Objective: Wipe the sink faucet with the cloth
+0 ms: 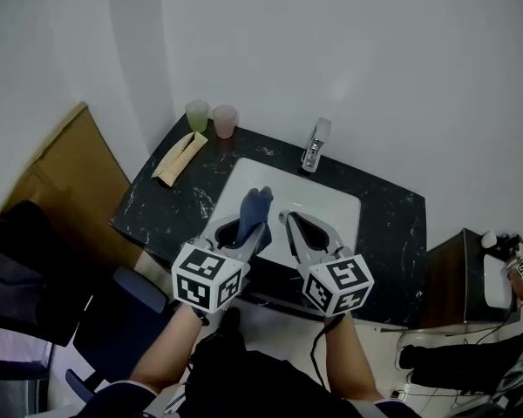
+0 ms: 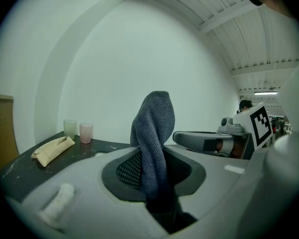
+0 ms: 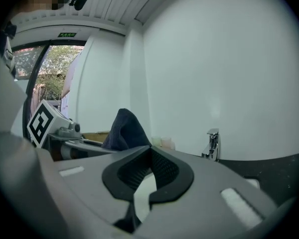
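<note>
A dark blue cloth (image 1: pixel 254 205) stands upright, pinched between the jaws of the left hand-held gripper (image 1: pixel 244 231), over the near part of the white sink (image 1: pixel 336 205). The chrome faucet (image 1: pixel 315 144) stands at the sink's far rim, well apart from the cloth. The right hand-held gripper (image 1: pixel 288 224), jaws closed together and empty, is just beside the left. The dark speckled table (image 1: pixel 392 229) around the sink carries two cups (image 1: pixel 211 117) at its far left corner.

Even, soft indoor light, slightly dim; ceiling lamp (image 2: pixel 269 92) glows. Both gripper views fisheye-warped with dark vignetted corners; near bodies blurry.
</note>
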Motion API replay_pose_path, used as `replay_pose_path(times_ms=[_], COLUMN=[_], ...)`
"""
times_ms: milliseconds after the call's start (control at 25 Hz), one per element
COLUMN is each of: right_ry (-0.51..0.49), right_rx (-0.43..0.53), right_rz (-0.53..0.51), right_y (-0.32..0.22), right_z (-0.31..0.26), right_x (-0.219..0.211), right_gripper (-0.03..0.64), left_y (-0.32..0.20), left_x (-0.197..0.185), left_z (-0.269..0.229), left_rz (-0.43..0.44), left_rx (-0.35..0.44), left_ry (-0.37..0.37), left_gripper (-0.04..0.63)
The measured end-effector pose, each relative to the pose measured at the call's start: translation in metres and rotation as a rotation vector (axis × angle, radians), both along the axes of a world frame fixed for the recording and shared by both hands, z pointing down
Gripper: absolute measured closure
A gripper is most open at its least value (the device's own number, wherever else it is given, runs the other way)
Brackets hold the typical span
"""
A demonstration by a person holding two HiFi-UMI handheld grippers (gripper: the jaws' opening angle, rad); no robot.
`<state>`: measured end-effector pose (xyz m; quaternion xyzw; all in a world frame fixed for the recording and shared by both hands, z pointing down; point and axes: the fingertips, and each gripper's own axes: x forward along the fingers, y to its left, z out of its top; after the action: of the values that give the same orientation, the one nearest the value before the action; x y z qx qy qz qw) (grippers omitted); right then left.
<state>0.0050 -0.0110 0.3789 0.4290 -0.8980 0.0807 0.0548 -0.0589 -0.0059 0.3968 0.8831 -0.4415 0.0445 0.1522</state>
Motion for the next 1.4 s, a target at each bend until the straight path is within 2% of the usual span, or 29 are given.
replay_pose_path(times_ms=[320,600,880,1200,1400], right_ry=[-0.007,-0.014,-0.045,-0.106,-0.067], right_rx=[-0.040,-0.071,-0.071,-0.049,-0.063], right_rz=[0.143,0.232,0.232,0.173,0.170], right_y=[-0.053,-0.070,-0.080,-0.098,-0.111], right_z=[0.012,0.022,0.022,0.017,0.026], right_x=[0.015,0.042,0.073,0.097,0.095], right_gripper=[0.611,0.611,0.611,0.611,0.611], left_y=[-0.056,-0.078,-0.090,-0.109,-0.126], left_x=[0.017,0.041,0.064,0.074,0.068], left_z=[0.013,0.027,0.028,0.022,0.023], left_rz=[0.142,0.223,0.210,0.127,0.100], left_rx=[-0.049,-0.091,-0.096,-0.070,-0.056], left_ry=[0.010,0.005,-0.024,-0.089,-0.095], left_gripper=[0.502,0.502,0.502,0.502,0.502])
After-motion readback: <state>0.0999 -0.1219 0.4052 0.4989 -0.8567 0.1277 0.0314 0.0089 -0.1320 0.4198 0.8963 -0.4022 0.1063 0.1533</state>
